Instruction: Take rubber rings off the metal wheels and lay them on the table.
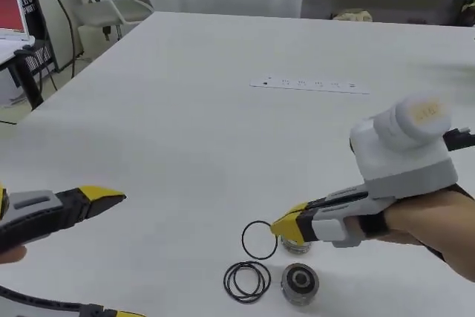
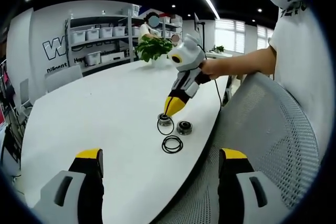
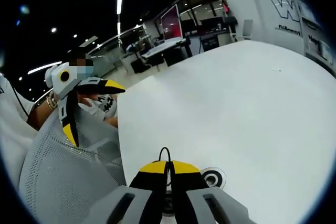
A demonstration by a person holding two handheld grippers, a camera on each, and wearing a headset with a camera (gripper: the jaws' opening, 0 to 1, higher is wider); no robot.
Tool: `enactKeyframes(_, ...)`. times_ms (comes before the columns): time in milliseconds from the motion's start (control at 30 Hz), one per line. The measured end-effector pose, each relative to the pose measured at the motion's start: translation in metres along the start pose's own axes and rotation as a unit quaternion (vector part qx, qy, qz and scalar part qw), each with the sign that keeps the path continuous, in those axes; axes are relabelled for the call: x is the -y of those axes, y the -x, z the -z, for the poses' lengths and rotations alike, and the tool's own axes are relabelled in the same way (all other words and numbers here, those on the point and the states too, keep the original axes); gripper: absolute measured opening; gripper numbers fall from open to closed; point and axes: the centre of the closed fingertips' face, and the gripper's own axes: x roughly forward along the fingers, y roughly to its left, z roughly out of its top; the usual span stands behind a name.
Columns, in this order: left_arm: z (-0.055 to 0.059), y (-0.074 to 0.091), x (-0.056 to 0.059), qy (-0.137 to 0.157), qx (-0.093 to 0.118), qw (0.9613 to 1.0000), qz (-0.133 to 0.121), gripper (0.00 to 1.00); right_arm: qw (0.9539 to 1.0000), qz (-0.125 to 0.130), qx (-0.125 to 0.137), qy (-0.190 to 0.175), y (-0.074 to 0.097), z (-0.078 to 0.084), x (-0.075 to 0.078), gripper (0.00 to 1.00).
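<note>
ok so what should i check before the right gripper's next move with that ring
1. Right gripper grip on the ring: ok, the jaws are closed with the black loop between them in the right gripper view.
2. Ring free of the near wheel: cannot tell, the tips cover where they meet.
3. Bare table to lay it on: ok, there is open surface beside the ring.
4. Laid rings out of the way: ok, they lie apart, nearer the person.
5. Second wheel stripped: cannot tell.
6. Left gripper clear: ok, it is open and off to the side.
</note>
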Motion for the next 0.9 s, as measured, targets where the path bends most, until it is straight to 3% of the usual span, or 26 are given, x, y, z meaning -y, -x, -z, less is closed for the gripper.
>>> enactKeyframes(167, 0.003, 0.000, -0.004, 0.022, 0.000, 0.9997, -0.007, 0.89, 0.9996, -0.004, -0.020, 0.018, -0.008, 0.007, -0.006, 0.00)
enactKeyframes(400, 0.007, 0.000, -0.004, 0.021, -0.007, 0.9997, -0.010, 0.87, 0.9984, -0.009, -0.044, 0.034, -0.018, 0.016, -0.010, 0.00)
enactKeyframes(700, 0.007, 0.001, -0.006, 0.029, -0.005, 0.9995, -0.013, 0.86, 0.9963, 0.018, -0.059, 0.060, -0.023, 0.021, 0.000, 0.00)
enactKeyframes(900, 0.007, 0.001, -0.006, 0.029, -0.005, 0.9995, -0.014, 0.86, 0.9960, 0.030, -0.056, 0.064, -0.021, 0.020, 0.006, 0.00)
